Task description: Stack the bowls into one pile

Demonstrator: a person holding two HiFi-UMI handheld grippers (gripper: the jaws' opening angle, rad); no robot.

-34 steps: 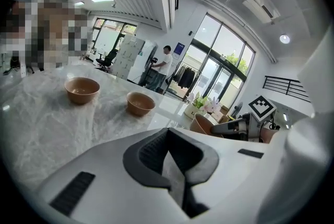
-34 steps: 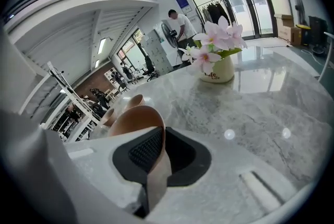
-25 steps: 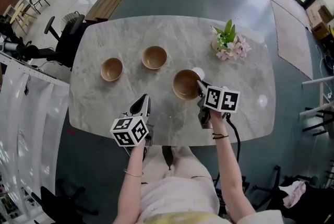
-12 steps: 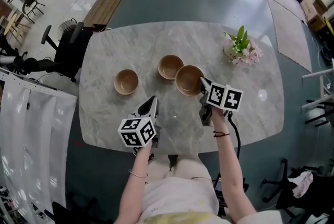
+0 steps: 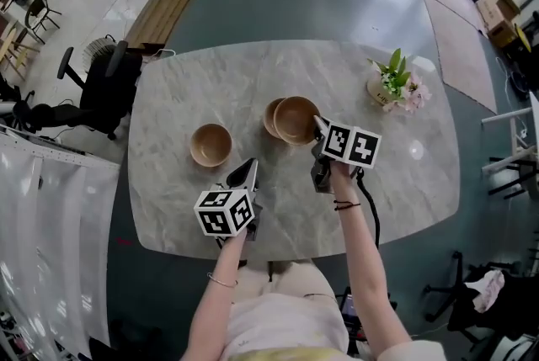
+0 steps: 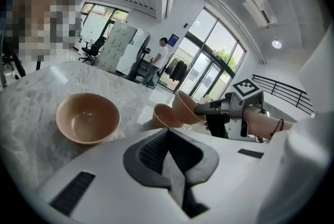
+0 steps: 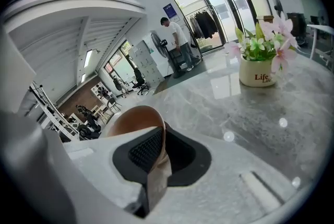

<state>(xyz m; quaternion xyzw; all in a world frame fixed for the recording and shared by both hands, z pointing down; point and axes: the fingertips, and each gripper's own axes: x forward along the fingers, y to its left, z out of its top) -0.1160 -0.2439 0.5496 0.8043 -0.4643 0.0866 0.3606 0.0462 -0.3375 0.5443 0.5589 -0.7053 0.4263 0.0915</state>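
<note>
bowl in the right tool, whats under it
A second bowl on the table, partly beneath the held bowl. Only its left edge shows in the head view; the rest is covered.

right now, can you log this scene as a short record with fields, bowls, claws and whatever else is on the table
surface: grey marble table
held bowl: tan wooden bowl, lifted and tilted, rim pinched in right claw
middle bowl: second tan bowl, upright on the table, right beside the held one; contact unclear
left bowl: third tan bowl, upright, standing apart
left claw: shut, empty
other: white pot of pink flowers, at the table's right
stack: not yet made
</note>
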